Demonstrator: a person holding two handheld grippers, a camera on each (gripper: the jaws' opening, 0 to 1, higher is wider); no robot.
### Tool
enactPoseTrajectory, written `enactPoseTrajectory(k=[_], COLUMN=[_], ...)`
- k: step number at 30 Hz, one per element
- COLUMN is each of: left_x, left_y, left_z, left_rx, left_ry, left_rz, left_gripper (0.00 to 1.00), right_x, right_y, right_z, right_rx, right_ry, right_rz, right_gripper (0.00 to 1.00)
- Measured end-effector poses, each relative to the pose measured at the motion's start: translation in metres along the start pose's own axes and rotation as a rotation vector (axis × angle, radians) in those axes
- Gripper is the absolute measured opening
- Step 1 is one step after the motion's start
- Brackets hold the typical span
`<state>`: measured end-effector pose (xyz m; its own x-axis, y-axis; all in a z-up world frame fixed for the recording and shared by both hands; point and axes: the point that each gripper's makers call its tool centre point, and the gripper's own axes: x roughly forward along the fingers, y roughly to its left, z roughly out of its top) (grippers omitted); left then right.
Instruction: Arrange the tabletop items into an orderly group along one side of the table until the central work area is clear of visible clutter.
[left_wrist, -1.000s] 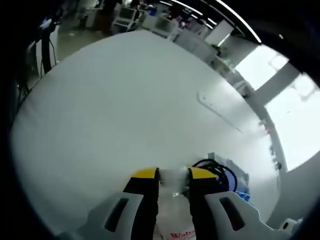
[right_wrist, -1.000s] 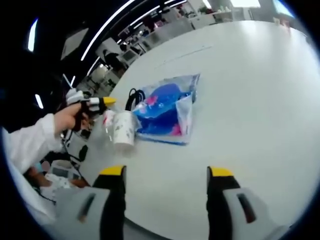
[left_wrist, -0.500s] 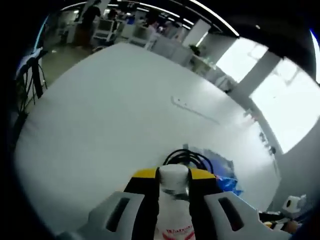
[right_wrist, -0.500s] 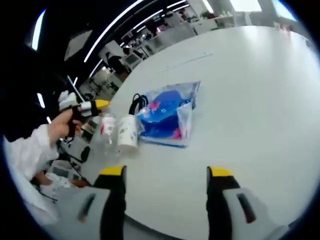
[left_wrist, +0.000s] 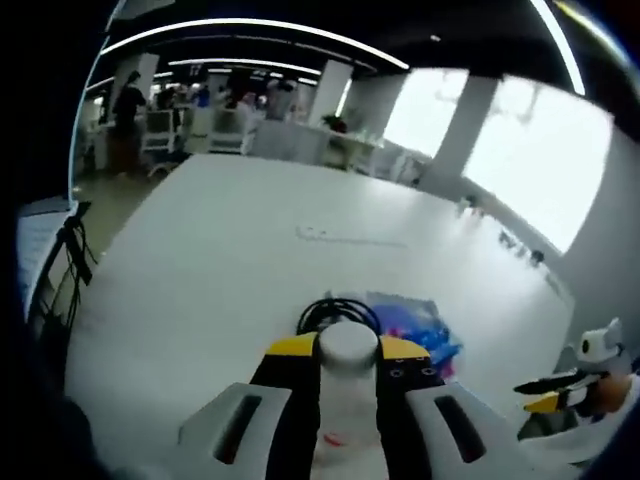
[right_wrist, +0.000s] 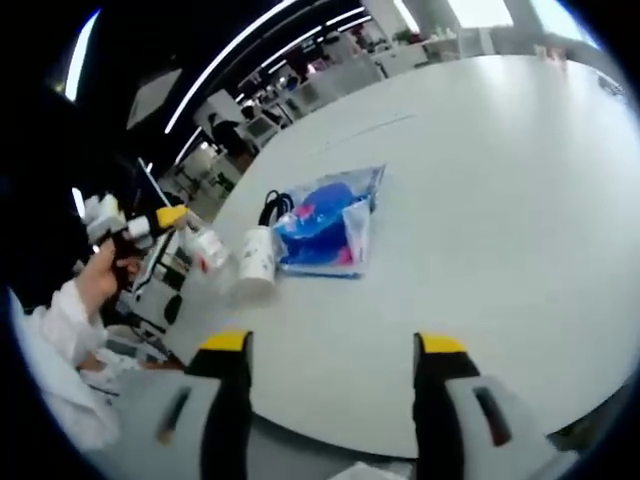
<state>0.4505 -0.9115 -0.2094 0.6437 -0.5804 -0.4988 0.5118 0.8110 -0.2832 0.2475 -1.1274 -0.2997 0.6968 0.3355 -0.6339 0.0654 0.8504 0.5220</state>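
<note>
White and bare over most of its span, the table (right_wrist: 480, 190) runs wide under both my tools. Nearest in the left gripper view, my left hand-held gripper (left_wrist: 348, 352) has its yellow-tipped jaws closed against a clear bottle (left_wrist: 346, 400) with a white cap, held up off the table. Nearest in the right gripper view, my right hand-held gripper (right_wrist: 330, 345) hangs with its jaws spread wide and nothing between them.

Past the right jaws a white cup (right_wrist: 257, 262) stands near the table's edge, just beside a clear plastic bag (right_wrist: 325, 220) of blue and pink things lying flat. A coil of black cable (right_wrist: 271, 208) sits at the bag's far corner. My left hand (right_wrist: 100, 275), in a white sleeve, holds its tool and the bottle out beyond the cup, by the table's edge.

Farther off, the table's middle is plain white, with a faint seam (left_wrist: 345, 238) across it. Beyond it the room is an open hall with desks, columns, bright windows and long ceiling light strips; a person (left_wrist: 127, 110) stands at the far left.
</note>
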Motion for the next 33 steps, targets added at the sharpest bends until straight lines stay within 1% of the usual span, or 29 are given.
enactPoseTrajectory(k=[3,5,9,12,17,22,25,29,33], left_x=[-0.006,-0.007,-0.009,-0.009,-0.009,-0.003,0.000,0.004,0.011], left_y=[0.001,0.003,0.008,0.010,0.012,0.020,0.028,0.037,0.048], left_z=[0.011,0.016,0.029,0.034,0.044,0.058,0.067,0.079,0.090], left_rx=[0.037,0.038,0.030,0.040,0.093,0.125,0.129,0.157,0.169], left_ry=[-0.033,-0.037,-0.068,-0.077,-0.097,-0.102,-0.111,-0.113,-0.113], left_rz=[0.006,0.006,0.001,-0.002,0.004,0.015,0.026,0.040,0.051], left_gripper=[0.14,0.14,0.14,0.14,0.14,0.15,0.15,0.15,0.15], right_x=[-0.006,-0.008,-0.014,-0.017,-0.022,-0.024,-0.023,-0.021,-0.016], right_y=[-0.001,-0.002,-0.002,-0.002,-0.003,-0.004,-0.004,-0.002,0.000], right_z=[-0.003,-0.005,-0.009,-0.011,-0.014,-0.015,-0.014,-0.015,-0.016], right_rx=[0.001,0.003,0.008,0.012,0.020,0.027,0.030,0.027,0.029], right_ry=[-0.011,-0.014,-0.024,-0.031,-0.037,-0.040,-0.042,-0.036,-0.026], right_rz=[-0.006,-0.009,-0.015,-0.020,-0.029,-0.038,-0.041,-0.040,-0.038], right_gripper=[0.63,0.63,0.63,0.63,0.63,0.63,0.63,0.63,0.63])
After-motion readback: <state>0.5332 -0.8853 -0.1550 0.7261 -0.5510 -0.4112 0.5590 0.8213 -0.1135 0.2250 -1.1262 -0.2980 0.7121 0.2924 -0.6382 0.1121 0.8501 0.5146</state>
